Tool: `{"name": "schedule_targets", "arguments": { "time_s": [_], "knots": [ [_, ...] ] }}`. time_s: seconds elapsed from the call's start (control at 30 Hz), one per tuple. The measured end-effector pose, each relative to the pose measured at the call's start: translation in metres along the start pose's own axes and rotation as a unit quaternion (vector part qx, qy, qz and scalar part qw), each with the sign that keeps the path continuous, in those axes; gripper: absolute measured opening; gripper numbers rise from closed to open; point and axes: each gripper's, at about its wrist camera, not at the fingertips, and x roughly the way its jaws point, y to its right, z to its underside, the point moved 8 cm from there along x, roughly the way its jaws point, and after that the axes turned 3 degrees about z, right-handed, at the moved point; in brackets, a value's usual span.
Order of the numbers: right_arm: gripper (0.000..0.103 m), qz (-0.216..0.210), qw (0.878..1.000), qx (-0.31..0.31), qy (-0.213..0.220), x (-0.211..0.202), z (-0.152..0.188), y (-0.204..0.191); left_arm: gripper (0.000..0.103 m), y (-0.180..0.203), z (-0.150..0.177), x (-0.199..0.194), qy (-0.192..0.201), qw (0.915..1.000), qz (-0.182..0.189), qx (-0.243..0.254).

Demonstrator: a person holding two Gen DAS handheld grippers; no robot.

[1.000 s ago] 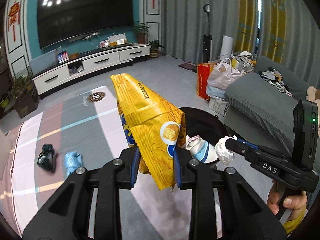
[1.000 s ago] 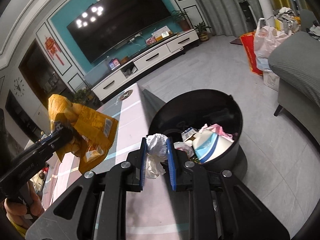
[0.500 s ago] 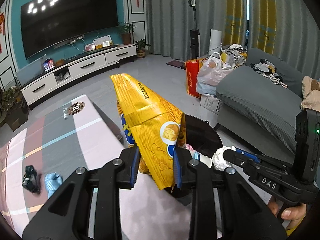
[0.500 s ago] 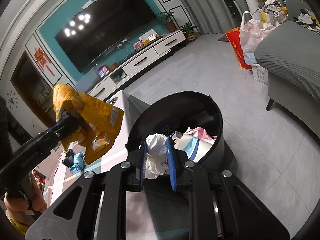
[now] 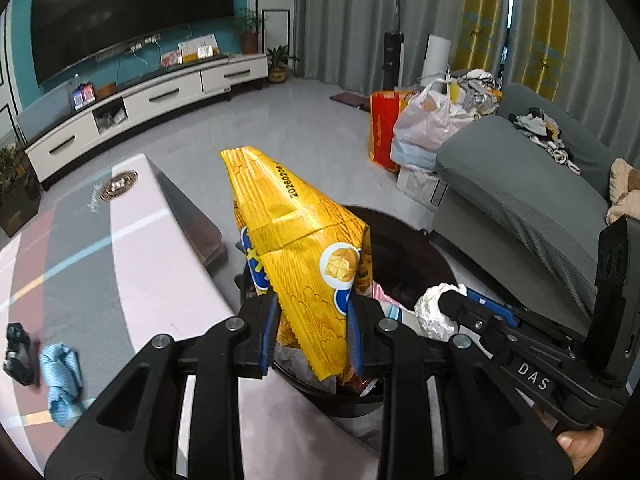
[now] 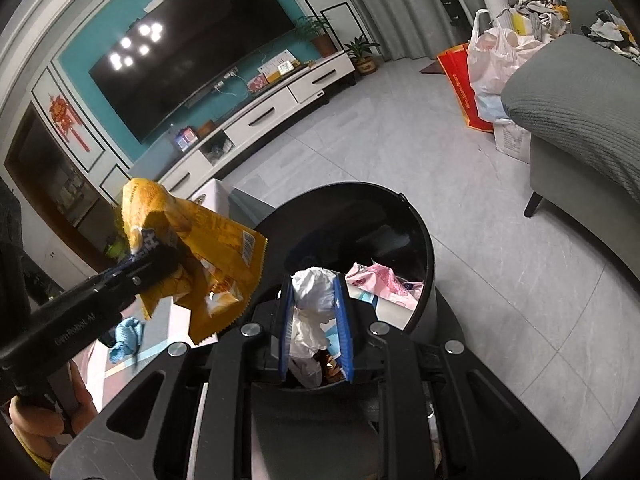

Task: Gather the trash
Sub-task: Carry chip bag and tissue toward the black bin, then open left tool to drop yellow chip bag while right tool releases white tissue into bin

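Left tongs point(image 5: 312, 328) clenched on crinkled yellow foil snack bag point(image 5: 304, 248), centre frame, long axis running up toward upper left, above round black trash bin point(image 5: 416, 240). Right tongs point(image 6: 316, 320) clenched on crumpled white tissue wad point(image 6: 314, 292), upright over bin mouth. Versus earlier: both sit closer over the bin; pink-grey striped surface point(image 5: 120, 264) now further left.

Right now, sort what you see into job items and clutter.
Job:
- yellow snack bag in left tongs
- crumpled tissue in right tongs
- black bin
- blue wad and black scrap on the table

Lying about:
- sofa
- shopping bags
- TV
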Motion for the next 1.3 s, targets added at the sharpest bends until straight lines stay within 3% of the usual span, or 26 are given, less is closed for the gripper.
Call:
{"name": "schedule_targets", "arguments": {
  "time_s": [0.3, 0.67, 0.77, 0.83, 1.03, 1.3],
  "knots": [
    [0.021, 0.017, 1.0, -0.004, -0.018, 0.019, 0.004, 0.006, 0.03, -0.001, 0.014, 0.027, -0.032, 0.9994, -0.01, 0.007],
    [0.025, 0.03, 0.999, -0.004, -0.029, 0.026, 0.006, 0.009, 0.032, 0.002, 0.017, 0.03, -0.036, 0.999, -0.02, 0.018],
    [0.025, 0.031, 0.999, -0.003, -0.027, 0.025, 0.005, 0.01, 0.034, 0.001, 0.016, 0.028, -0.035, 0.999, -0.022, 0.017],
    [0.026, 0.031, 0.999, -0.004, -0.027, 0.025, 0.005, 0.01, 0.041, 0.001, 0.016, 0.026, -0.034, 0.999, -0.022, 0.018],
    [0.034, 0.034, 0.999, -0.001, -0.026, 0.022, 0.004, 0.009, 0.051, 0.002, 0.011, 0.016, -0.021, 0.9993, -0.023, 0.019],
    [0.055, 0.029, 0.999, 0.007, -0.014, 0.005, 0.002, 0.004, 0.063, 0.002, 0.007, -0.011, 0.003, 0.9993, -0.031, 0.02]
  ]
}}
